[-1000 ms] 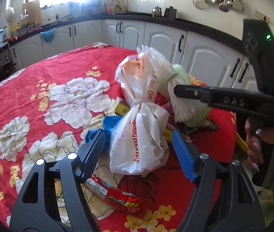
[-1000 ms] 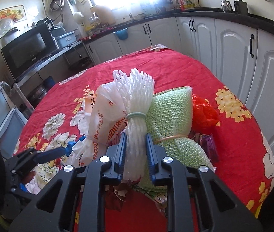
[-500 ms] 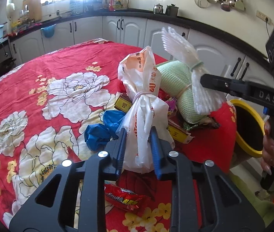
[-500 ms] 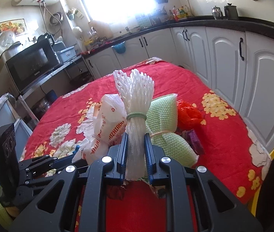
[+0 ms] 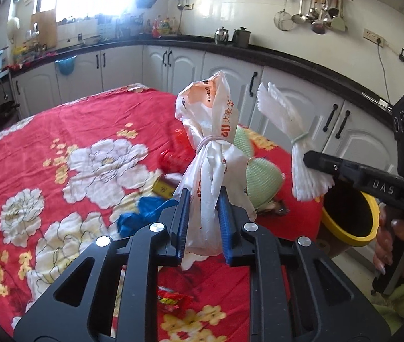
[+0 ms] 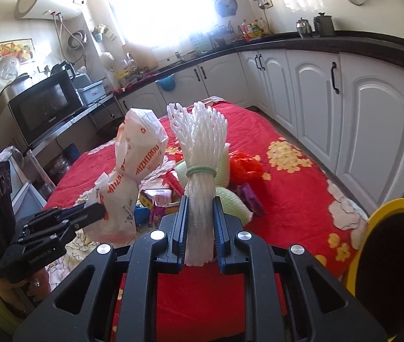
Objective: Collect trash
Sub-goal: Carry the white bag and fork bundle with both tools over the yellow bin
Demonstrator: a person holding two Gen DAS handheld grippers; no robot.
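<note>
Both bundles clear of the red flowered tablecloth (image 5: 59, 131) and carried upright, long axes roughly vertical, fanned tops uppermost. Left gripper (image 5: 203, 222) clenched on the lower part of the tied white plastic bag (image 5: 211, 154), blue pads pressing in from either side, below the band that cinches its neck. Right gripper (image 6: 199, 225) clamped likewise on the stem of the white foam-net bundle (image 6: 199, 148), just under its green elastic. Key relation: the yellow-rimmed bin (image 6: 393, 245) low at the table's near right corner, off the cloth edge, to the right of and below both loads. Closer by far to the foam net, which in the left wrist view hangs almost over the dark opening (image 5: 347, 213); the bag held further in over the table, left of it. Probably a short move right and down for the right-hand load, then a longer sideways carry for the left. Still lying on the cloth: green mesh pad (image 5: 259, 171), blue scrap (image 5: 142, 211), red wrapper (image 5: 170, 299)
</note>
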